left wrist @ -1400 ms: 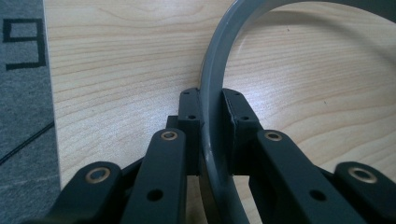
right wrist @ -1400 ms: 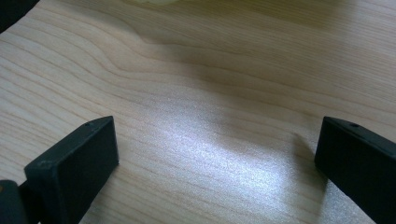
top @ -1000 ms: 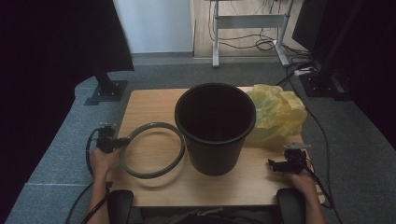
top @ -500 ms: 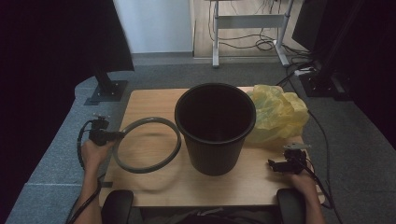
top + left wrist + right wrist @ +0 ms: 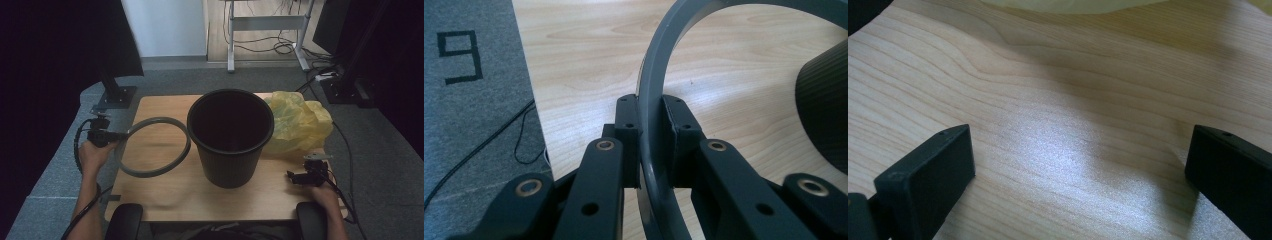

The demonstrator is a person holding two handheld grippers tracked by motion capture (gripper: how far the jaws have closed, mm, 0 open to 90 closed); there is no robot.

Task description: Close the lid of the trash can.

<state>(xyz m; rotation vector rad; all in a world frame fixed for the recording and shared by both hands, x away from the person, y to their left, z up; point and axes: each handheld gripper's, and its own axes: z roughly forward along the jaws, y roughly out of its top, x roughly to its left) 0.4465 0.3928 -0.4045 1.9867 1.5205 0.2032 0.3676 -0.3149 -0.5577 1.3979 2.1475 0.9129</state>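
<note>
**Grey ring pinched at its rim**

My left gripper (image 5: pixel 111 135) has its jaws nearly closed on the near edge of the grey plastic ring (image 5: pixel 153 146), which hangs tilted above the table (image 5: pixel 165 107), just left of the black waste bin (image 5: pixel 230 137). I judge the ring light and stiff but smooth, so an edge grip may let it swivel. My right gripper (image 5: pixel 295 177) rests wide open, holding nothing, near the yellow bag (image 5: pixel 299 120).

Left gripper (image 5: pixel 116 135) fingers clamped; right gripper (image 5: pixel 292 176) fingers spread.
</note>
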